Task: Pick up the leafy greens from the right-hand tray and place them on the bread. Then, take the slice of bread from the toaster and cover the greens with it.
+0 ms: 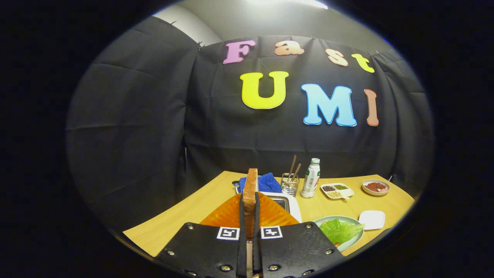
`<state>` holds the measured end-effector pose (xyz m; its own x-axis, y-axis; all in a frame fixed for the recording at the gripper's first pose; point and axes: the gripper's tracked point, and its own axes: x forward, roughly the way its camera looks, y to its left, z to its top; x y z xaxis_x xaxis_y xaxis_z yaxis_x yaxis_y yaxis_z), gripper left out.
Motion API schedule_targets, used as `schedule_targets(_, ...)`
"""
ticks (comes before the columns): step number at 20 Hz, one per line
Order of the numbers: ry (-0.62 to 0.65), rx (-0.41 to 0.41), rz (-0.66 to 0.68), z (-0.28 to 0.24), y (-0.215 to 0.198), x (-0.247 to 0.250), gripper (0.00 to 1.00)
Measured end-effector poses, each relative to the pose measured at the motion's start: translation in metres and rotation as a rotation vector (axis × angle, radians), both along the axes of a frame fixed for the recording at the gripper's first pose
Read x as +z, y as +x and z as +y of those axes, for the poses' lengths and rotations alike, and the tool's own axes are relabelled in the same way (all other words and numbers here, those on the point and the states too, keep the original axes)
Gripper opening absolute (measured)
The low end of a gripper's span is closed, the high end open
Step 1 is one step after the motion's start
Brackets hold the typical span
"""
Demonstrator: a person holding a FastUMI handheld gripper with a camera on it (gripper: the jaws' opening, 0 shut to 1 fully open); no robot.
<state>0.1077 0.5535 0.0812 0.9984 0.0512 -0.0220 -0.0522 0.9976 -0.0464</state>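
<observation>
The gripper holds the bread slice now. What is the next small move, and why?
Probably carry the bread slice to the right and down toward the plate. The gripper is shut on the slice, held upright edge-on above the orange mat and clear of the toaster. The lettuce lies uncovered on the plate.

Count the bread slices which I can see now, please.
1 clear: a bread slice upright, clamped in the gripper. Another may lie hidden under the leafy greens on the plate.
</observation>
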Motion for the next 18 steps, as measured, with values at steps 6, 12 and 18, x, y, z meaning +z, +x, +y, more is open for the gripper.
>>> schedule_targets(6, 0.047, 0.0, -0.029, -0.028, -0.012, 0.021, 0.06)
schedule_targets(12, 0.061, -0.056, -0.048, -0.082, -0.016, 0.031, 0.06)
schedule_targets(18, 0.035, -0.112, -0.009, -0.145, -0.018, 0.006, 0.06)
